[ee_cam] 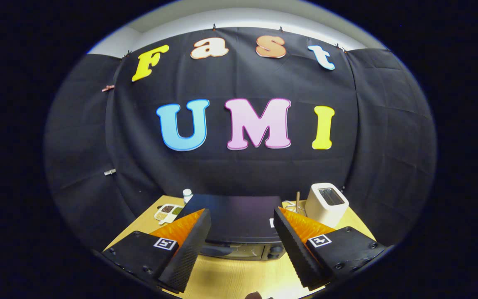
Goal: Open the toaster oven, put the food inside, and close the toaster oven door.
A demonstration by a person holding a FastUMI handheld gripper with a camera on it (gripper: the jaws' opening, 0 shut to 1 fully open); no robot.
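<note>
A black toaster oven (239, 222) stands on the wooden table (230, 278), seen from above and in front. Its dark top fills the space between my fingers, and a strip of its front with the door and knobs (278, 250) shows below. The door looks shut. My gripper (242, 218) hovers above the table, open wide, with nothing between its fingers. A small brown thing (254, 295) lies on the table nearest me, mostly cut off; what it is I cannot tell.
A white slot toaster (326, 204) stands to the right of the oven, with a thin stick (298, 201) upright beside it. Left of the oven lie a small divided dish of grains (167, 212) and a white bottle (187, 195). Black cloth walls enclose the table.
</note>
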